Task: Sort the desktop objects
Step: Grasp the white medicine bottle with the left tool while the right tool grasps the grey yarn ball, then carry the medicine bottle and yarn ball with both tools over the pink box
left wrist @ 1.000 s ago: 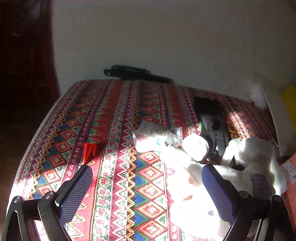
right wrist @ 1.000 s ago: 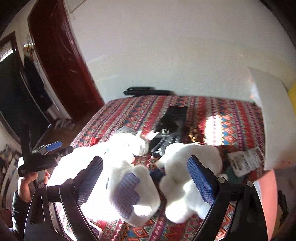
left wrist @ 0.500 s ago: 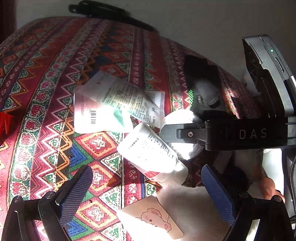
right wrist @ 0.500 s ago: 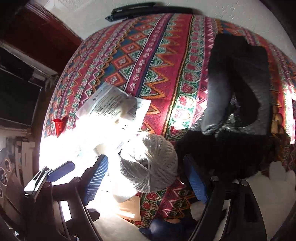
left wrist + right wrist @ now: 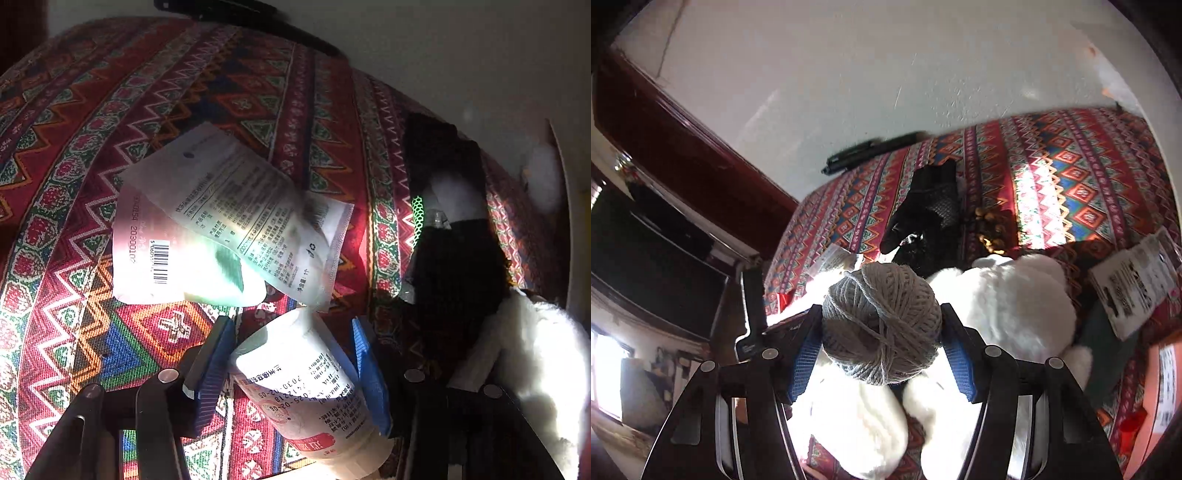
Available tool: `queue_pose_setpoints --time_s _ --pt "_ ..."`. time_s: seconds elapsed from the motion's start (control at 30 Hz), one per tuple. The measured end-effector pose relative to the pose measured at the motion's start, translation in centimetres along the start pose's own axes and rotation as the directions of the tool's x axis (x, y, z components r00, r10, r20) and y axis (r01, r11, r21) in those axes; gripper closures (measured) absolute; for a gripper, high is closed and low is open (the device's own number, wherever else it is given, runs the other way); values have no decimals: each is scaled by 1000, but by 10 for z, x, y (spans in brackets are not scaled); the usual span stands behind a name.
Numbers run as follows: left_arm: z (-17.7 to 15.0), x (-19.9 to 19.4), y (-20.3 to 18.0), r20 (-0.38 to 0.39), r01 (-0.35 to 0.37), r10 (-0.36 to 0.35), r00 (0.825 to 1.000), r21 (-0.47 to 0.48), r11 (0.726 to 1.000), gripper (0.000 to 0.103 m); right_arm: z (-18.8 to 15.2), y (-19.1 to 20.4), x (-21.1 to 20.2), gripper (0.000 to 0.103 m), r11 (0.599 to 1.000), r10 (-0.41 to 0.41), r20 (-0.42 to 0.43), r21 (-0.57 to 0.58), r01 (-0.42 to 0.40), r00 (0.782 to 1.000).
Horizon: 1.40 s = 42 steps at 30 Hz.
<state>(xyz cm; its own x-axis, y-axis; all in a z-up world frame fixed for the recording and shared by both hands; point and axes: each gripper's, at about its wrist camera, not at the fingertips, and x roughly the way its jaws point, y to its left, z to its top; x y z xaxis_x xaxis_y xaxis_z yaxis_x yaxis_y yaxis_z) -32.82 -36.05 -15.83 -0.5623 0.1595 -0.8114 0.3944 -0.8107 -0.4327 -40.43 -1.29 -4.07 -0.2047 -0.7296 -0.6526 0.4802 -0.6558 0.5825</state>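
Sunlit patterned surface carries two printed pouches, one barcoded "20300100". Left tool pinches a white bottle dated "2025-02-06"; right tool pinches a grey yarn ball above white plush.

We see a patterned red woven cloth covering the desk, filling most of both views. A white wall rises behind it, and a dark red wooden door frame runs diagonally across the upper left of the right wrist view.
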Motion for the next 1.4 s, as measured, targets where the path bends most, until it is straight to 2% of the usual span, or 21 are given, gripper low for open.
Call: queue_pose_setpoints --time_s 0.07,0.13,0.23,0.3,0.43,0.5,0.57,0.63,0.73,0.77,0.83,0.9,0.97,1.03,1.07,1.17,1.3,1.4 --pt "-4 -19 5 30 49 -48 998 -34 998 56 -10 -4 -35 39 999 17 52 30 -18 998" --pt "-8 -43 10 77 90 -85 993 -63 994 58 -19 2 -69 39 1000 20 125 11 -21 992" --pt "-20 -91 20 172 152 -132 976 -106 983 60 -32 11 -117 39 1000 29 227 -16 -26 974" --pt "-28 -116 22 217 166 -139 966 -113 980 60 -41 15 -136 39 998 57 254 -25 -52 966" --pt "-42 -132 26 226 179 -152 962 -105 978 63 -56 18 -149 39 997 83 253 -22 -81 964" --pt "-49 -128 31 204 147 -123 971 -105 984 67 -62 15 -149 39 997 77 240 -11 -77 968" --pt "-54 -114 35 137 74 -62 989 -83 994 67 -67 13 -148 38 997 71 228 1 -73 971" --pt "-59 -99 39 72 39 -36 997 -47 998 67 -68 11 -149 38 998 62 227 8 -65 972" --pt "-61 -87 42 41 -11 11 999 -13 1000 53 -67 8 -151 38 998 53 236 10 -56 970" --pt "-61 -82 41 27 -38 38 999 2 999 48 -67 7 -150 38 998 54 236 12 -59 970" --pt "-65 -73 40 -19 -111 112 994 44 993 48 -65 5 -147 38 997 64 230 15 -70 971" --pt "-72 -65 41 -44 -162 166 985 77 984 43 -63 6 -143 38 998 66 221 10 -70 973" --pt "-79 -56 41 -59 -201 209 976 121 972 44 -62 7 -138 38 998 66 213 3 -68 975" --pt "-85 -49 37 -41 -247 258 965 179 952 48 -62 9 -134 38 998 65 204 -3 -66 977" --pt "-87 -49 34 -26 -267 277 960 194 944 60 -63 11 -133 38 998 63 201 -6 -63 978" --pt "-89 -60 31 -11 -222 227 974 166 961 60 -65 14 -131 38 998 58 198 -18 -56 978" --pt "-95 -82 28 19 -215 214 977 146 966 60 -68 15 -138 38 998 59 214 -24 -55 975" --pt "-100 -105 26 54 -182 176 983 128 975 60 -70 17 -148 38 998 60 232 -25 -56 971"
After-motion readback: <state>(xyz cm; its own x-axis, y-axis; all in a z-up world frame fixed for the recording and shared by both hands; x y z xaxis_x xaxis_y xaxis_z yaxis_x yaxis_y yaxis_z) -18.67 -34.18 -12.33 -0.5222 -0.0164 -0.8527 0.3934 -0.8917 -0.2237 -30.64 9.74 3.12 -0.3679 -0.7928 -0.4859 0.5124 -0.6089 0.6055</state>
